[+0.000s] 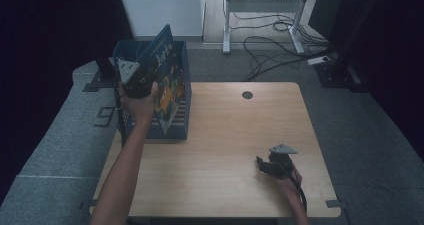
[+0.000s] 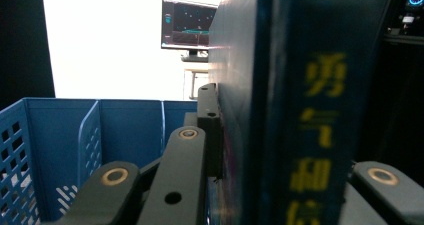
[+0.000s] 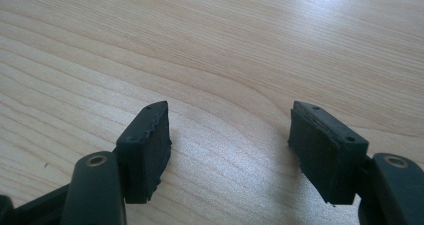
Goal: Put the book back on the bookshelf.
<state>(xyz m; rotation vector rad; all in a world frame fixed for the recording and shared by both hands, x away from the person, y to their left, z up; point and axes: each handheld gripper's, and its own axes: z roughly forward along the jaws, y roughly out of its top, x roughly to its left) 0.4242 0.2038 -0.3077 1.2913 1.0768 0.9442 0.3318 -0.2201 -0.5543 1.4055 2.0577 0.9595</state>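
A dark blue picture book (image 1: 166, 77) with a colourful cover stands tilted in a blue slotted crate (image 1: 176, 131) at the table's back left. My left gripper (image 1: 146, 82) is shut on the book, held by a hand just above the crate. In the left gripper view the book's spine (image 2: 300, 110) with yellow characters sits between the jaws of the left gripper (image 2: 285, 135), over the crate's dividers (image 2: 92, 135). My right gripper (image 1: 261, 164) rests low at the table's front right. Its pads (image 3: 147, 145) stand apart with only bare wood (image 3: 225, 35) between them, so the right gripper (image 3: 230, 137) is open.
The wooden table (image 1: 225, 135) has a round cable hole (image 1: 247, 95) near its back edge. Behind it are a desk frame (image 1: 262, 15) and loose cables (image 1: 270, 50) on the floor. A lit monitor (image 2: 187, 27) shows beyond the crate.
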